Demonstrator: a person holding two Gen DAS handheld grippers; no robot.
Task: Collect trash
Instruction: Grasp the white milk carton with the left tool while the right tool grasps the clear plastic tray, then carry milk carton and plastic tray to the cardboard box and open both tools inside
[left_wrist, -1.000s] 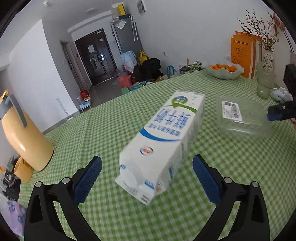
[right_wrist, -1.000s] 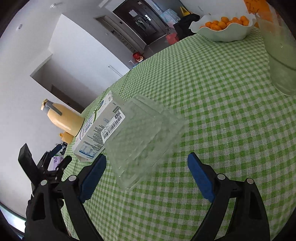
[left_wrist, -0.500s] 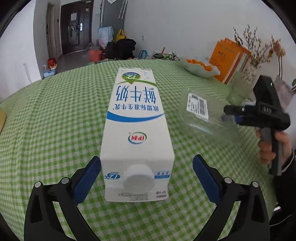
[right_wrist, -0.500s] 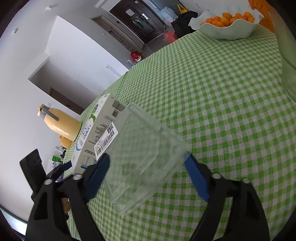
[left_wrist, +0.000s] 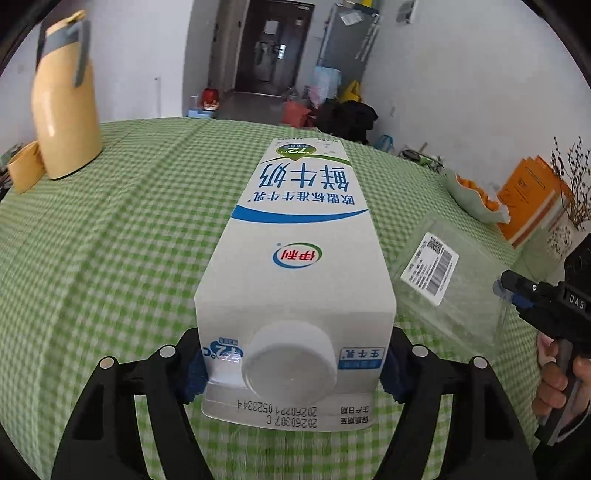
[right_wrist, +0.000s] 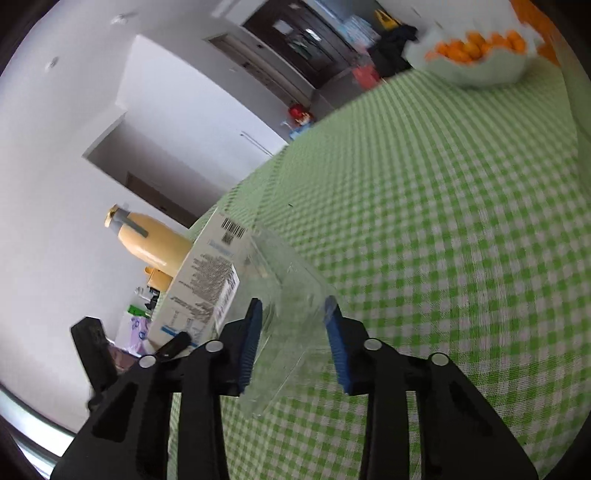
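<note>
Nearest to me, my left hand-held gripper (left_wrist: 291, 363) straddles the cap end of the white rectangular milk carton with blue printing (left_wrist: 295, 273). Its jaws are closing, blue pads just at the carton's side walls at the cap end; contact looks made or about to be, so I can't call it a firm grasp yet. The carton lies flat on its side on the desk with the green-and-white checked cloth (left_wrist: 122, 240), white round screw cap facing me.

My right hand-held gripper (right_wrist: 293, 345) has the clear plastic clamshell box with a barcode sticker (right_wrist: 286, 295) between its fingers. Jaws closing here too, pads hard against the box edges, which look tipped up off the cloth; I read that as grasped. From the left wrist view the box sits just to the right of the carton, near but apart.

Further back: a yellow thermos jug with a grey handle (left_wrist: 64, 107) upright at the far left edge, and a pale green wavy bowl of small orange fruit (right_wrist: 476, 55) at the far right. Neither looks like trash.

Progress, as I judge it: early. Both trash items are being picked up at once; neither has left the desk area, and no bin or bag is visible. Still left: lift both and carry them to a container.
</note>
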